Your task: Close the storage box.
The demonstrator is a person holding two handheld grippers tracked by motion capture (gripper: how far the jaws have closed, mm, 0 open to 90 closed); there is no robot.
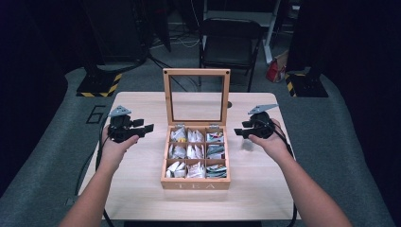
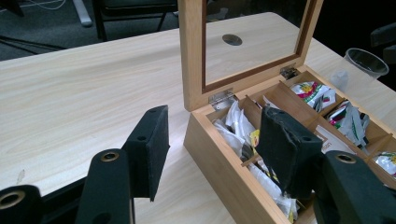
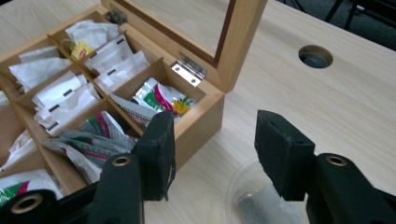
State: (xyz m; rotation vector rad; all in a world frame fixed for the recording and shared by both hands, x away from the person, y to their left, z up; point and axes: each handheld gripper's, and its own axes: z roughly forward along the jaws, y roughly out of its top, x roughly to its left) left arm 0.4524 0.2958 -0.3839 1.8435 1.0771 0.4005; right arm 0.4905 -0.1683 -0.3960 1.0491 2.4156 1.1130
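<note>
An open wooden tea box (image 1: 195,182) stands mid-table, its glass lid (image 1: 196,73) upright at the back. Its compartments hold several tea bags (image 1: 188,151), white ones at left, green-and-red ones at right. My left gripper (image 1: 146,126) hovers left of the box, open and empty; in its own view the jaws (image 2: 215,126) frame the box's near corner (image 2: 219,158). My right gripper (image 1: 239,128) hangs open to the right of the box, over a clear plastic cup (image 1: 247,144). Below those jaws (image 3: 215,135) the cup (image 3: 261,200) holds something small and pale.
A round cable hole (image 3: 315,56) sits in the tabletop behind the box, to the right of the lid. A black chair (image 1: 231,45) stands beyond the far edge. Bare wood (image 1: 142,189) lies left of the box and in front of it.
</note>
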